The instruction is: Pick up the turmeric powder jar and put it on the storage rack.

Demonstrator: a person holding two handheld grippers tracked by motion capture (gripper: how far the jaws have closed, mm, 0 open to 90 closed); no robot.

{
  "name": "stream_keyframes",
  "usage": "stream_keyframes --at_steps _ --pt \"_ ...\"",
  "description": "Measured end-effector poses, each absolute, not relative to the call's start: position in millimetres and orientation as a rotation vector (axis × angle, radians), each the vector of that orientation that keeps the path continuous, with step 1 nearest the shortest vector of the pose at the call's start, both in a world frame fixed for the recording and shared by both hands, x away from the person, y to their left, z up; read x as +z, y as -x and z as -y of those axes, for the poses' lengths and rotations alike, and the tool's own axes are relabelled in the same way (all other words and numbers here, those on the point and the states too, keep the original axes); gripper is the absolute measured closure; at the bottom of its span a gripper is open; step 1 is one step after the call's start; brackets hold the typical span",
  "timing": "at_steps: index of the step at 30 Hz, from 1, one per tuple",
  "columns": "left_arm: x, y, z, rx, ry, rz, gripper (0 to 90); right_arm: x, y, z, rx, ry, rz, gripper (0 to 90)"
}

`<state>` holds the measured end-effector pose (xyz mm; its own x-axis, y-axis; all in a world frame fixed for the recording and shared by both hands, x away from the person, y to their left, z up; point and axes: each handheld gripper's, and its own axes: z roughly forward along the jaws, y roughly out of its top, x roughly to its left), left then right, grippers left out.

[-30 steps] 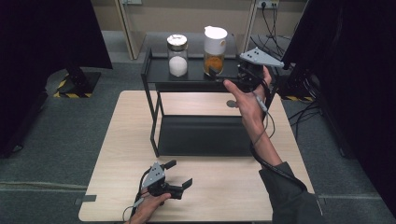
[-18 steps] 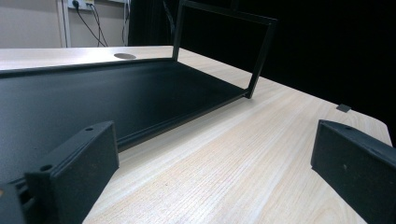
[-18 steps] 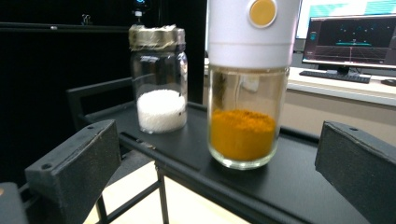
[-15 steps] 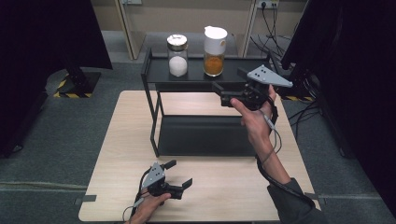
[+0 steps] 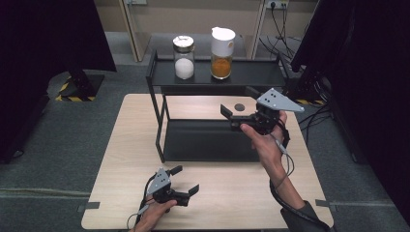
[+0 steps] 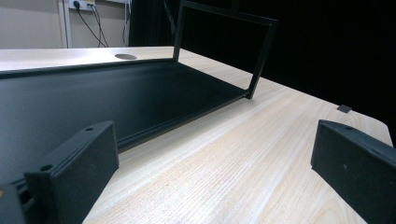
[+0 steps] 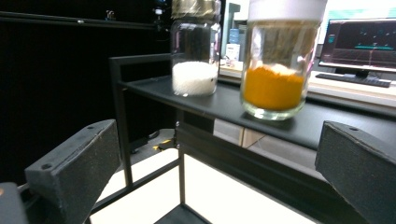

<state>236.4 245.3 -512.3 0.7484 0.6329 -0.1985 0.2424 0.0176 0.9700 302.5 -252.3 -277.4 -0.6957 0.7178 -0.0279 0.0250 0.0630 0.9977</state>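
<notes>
Right gripper (image 5: 233, 116) raised before black rack (image 5: 251, 73), jaws wide apart and empty, facing orange-powder jar (image 5: 222, 46) beside white-powder jar (image 5: 183, 57), left gripper (image 5: 185, 180) spread open, low over table (image 5: 241, 193).

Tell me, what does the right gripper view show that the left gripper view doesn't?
The right gripper view looks up at the rack's top shelf, with a jar of white grains and a jar of orange powder standing apart on it, and a monitor behind. The left gripper view looks low across the wooden table and the rack's bottom tray. Both share the black rack and two open black jaws, holding nothing.
</notes>
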Motion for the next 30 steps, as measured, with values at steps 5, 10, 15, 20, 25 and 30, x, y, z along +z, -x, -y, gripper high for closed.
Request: stream_keyframes --at_steps 5,10,15,20,25,30 --pt "-512 -236 -246 0.351 -1.56 -0.731 0.2 -290 -299 258 1.719 -0.747 -1.816 0.5" --pt "-512 -236 -246 0.354 -1.56 -0.73 0.2 -303 -292 263 1.735 -0.753 -1.798 0.5" --pt "-512 -236 -246 0.354 -1.561 -0.731 0.2 -315 -287 265 1.732 -0.762 -1.801 0.5" --pt "-512 -236 -246 0.357 -1.559 -0.732 0.2 -329 -283 267 1.735 -0.78 -1.808 0.5" --pt "-512 -236 -246 0.357 -1.561 -0.73 0.2 -341 -277 268 1.722 -0.776 -1.822 0.5" --pt "-512 -236 -246 0.359 -1.559 -0.733 0.2 -353 -272 269 1.718 -0.776 -1.83 0.5"
